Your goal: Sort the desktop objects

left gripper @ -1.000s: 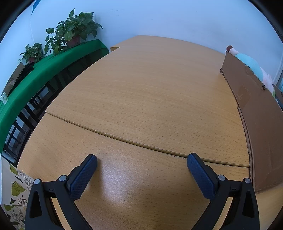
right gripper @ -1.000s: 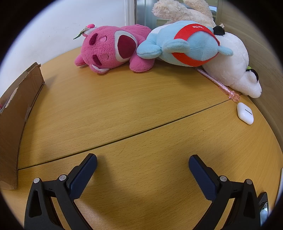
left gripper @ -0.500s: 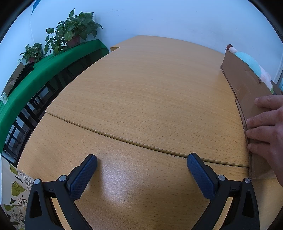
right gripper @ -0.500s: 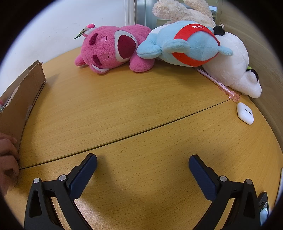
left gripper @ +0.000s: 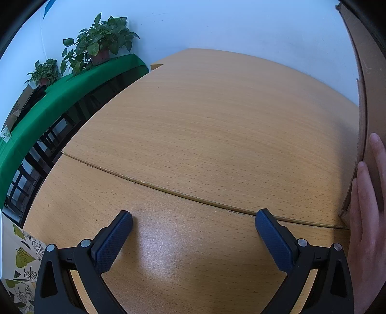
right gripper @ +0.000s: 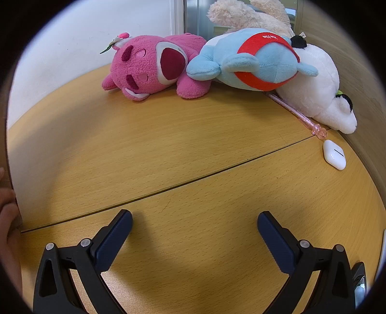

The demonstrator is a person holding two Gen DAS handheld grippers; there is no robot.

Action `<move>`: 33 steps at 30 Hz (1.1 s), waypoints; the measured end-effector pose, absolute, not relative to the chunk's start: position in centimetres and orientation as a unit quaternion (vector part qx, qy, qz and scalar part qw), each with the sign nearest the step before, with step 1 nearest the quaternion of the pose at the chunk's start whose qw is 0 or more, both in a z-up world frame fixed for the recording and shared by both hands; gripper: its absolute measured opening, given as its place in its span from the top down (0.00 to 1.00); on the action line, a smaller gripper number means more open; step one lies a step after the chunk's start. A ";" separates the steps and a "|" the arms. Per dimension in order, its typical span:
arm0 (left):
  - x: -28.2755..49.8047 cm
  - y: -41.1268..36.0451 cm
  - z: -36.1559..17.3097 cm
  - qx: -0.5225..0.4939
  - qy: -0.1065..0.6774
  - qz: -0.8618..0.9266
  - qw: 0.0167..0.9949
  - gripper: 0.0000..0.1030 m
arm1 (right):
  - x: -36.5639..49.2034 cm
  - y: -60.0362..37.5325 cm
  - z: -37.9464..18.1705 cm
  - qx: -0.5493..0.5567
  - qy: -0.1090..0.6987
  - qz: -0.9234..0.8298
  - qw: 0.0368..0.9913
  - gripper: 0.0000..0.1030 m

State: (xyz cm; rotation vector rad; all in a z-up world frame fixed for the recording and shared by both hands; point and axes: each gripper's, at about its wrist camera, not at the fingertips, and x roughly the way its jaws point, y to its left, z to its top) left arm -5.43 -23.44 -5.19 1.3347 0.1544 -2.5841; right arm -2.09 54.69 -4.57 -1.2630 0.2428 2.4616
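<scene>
- Holding both tools low over the wooden desk [left gripper: 205,125]: your left gripper [left gripper: 193,224] is spread wide, nothing between its blue pads [left gripper: 113,244].
- Your right gripper [right gripper: 194,225] is likewise spread wide with nothing in it, hovering over bare desktop.
- A bare hand [left gripper: 369,217] presses flat against the cardboard box [left gripper: 371,96] at the right edge of the left view; the box stands upright on the desk.
- Along the far edge in the right view: pink plush [right gripper: 154,67], blue plush with red band [right gripper: 253,60], white plush [right gripper: 320,96], all touching, cream plush [right gripper: 241,14] behind.
- Pink pen [right gripper: 299,113] lies partly under the white plush; white earbud case [right gripper: 334,154] sits just beside its tip.
- Potted plants [left gripper: 101,48] stand on a green-covered shelf [left gripper: 60,101], well apart.
</scene>
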 end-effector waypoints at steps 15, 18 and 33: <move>-5.4 -23.4 -5.3 0.455 0.053 -0.882 0.115 0.00 | -2.1 54.7 -4.5 -0.447 0.086 0.872 0.181 0.00; -5.4 -23.4 -5.3 0.455 0.053 -0.881 0.115 0.00 | -2.0 54.7 -4.3 -0.447 0.086 0.872 0.181 0.00; -5.3 -23.4 -5.2 0.455 0.053 -0.881 0.115 0.00 | -2.1 54.6 -4.4 -0.447 0.086 0.872 0.181 0.00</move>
